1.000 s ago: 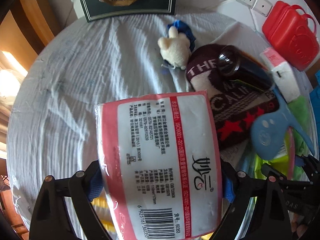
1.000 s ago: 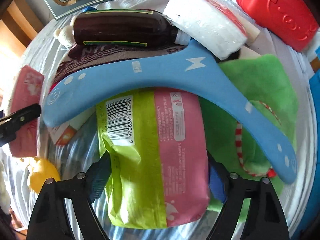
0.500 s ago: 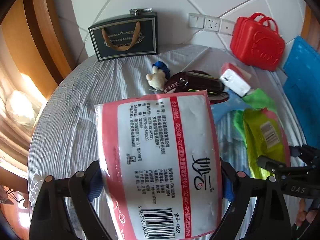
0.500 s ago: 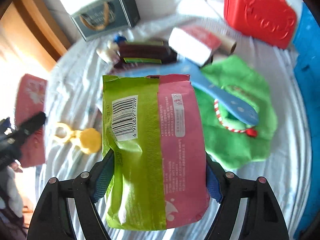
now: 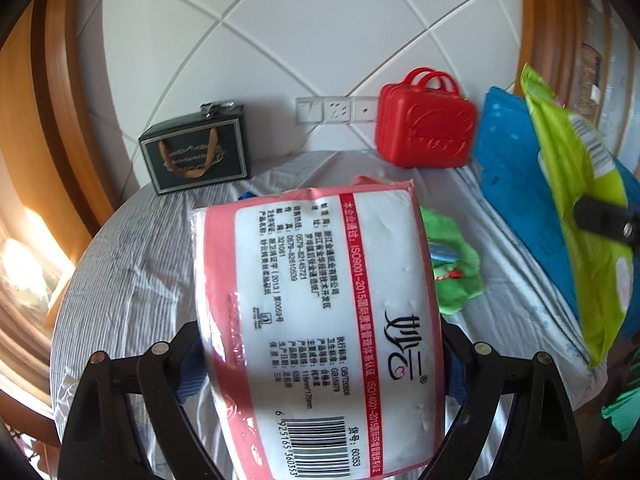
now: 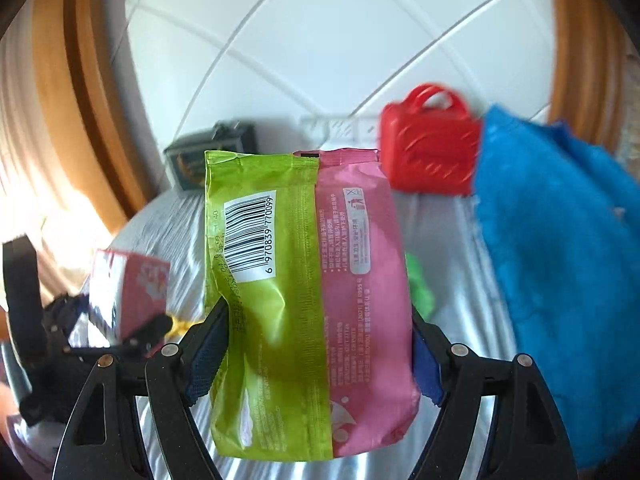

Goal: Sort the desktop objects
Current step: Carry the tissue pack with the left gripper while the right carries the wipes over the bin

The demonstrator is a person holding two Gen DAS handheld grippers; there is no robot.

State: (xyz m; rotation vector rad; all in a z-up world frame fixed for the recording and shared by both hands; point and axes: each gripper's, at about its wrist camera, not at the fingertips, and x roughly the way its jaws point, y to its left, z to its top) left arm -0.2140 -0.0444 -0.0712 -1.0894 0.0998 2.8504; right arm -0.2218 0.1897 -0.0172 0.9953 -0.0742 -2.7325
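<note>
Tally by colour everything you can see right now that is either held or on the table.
Pink-and-white tissue pack, in left tool: 1
Green-and-pink wipes pouch, in right tool: 1
Red plastic case: 1
Dark gift box: 1
Blue fuzzy cloth: 1
Green cloth: 1
Total: 6

Your two wrist views sit close behind held packs, facing the tiled wall (image 5: pixel 320 40). Both share the red case (image 5: pixel 426 132) and striped table (image 5: pixel 132 264).
</note>
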